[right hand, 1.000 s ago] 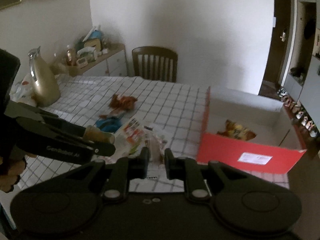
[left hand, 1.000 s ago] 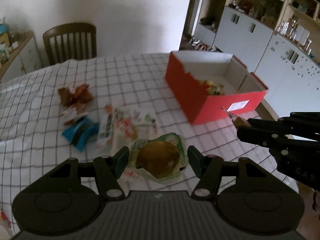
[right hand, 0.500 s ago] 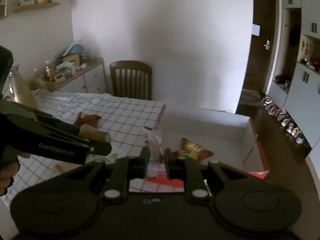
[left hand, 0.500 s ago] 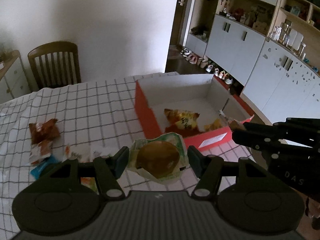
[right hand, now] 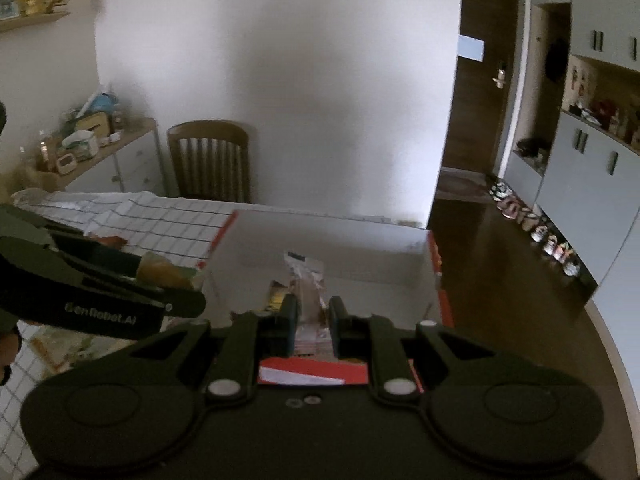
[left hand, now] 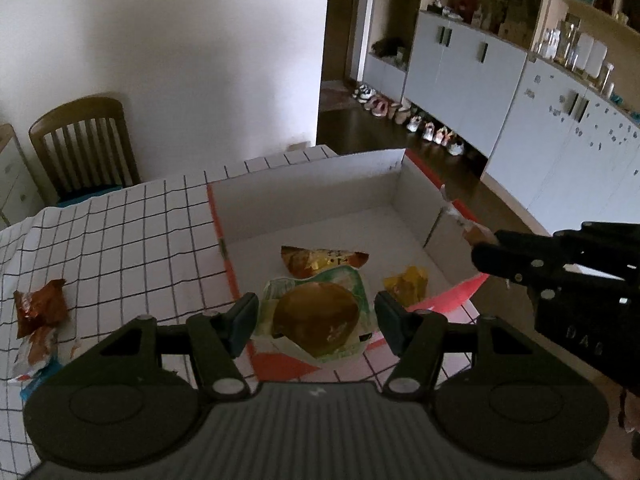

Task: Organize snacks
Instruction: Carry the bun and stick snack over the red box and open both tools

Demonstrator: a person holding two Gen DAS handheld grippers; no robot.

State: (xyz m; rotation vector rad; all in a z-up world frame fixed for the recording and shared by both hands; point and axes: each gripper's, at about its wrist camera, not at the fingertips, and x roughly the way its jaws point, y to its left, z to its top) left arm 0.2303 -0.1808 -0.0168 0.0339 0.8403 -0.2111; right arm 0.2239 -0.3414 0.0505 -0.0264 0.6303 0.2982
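My left gripper (left hand: 315, 322) is shut on a round brown cake in a green and white wrapper (left hand: 320, 316), which hangs over the near left corner of the red box (left hand: 304, 196). On the box's white floor lie an orange and yellow packet (left hand: 324, 258) and a small yellow one (left hand: 406, 284). My right gripper (right hand: 313, 320) is shut on a clear, pinkish snack packet (right hand: 306, 284), held over the box (right hand: 320, 232). In the left wrist view it reaches in from the right (left hand: 480, 248) above the box's right wall. Loose snacks (left hand: 40, 308) lie at the left on the checked cloth.
The table under the checked cloth (left hand: 140, 232) ends just past the box on the right, with dark floor beyond. A wooden chair (left hand: 80, 140) stands behind the table. Grey cabinets (left hand: 520, 80) and a row of shoes (left hand: 400, 116) line the right wall. A cluttered sideboard (right hand: 100, 152) stands at the left.
Both grippers have swung to the right with their packets, from above the loose snacks on the cloth to over the red box. Neither grip has changed.
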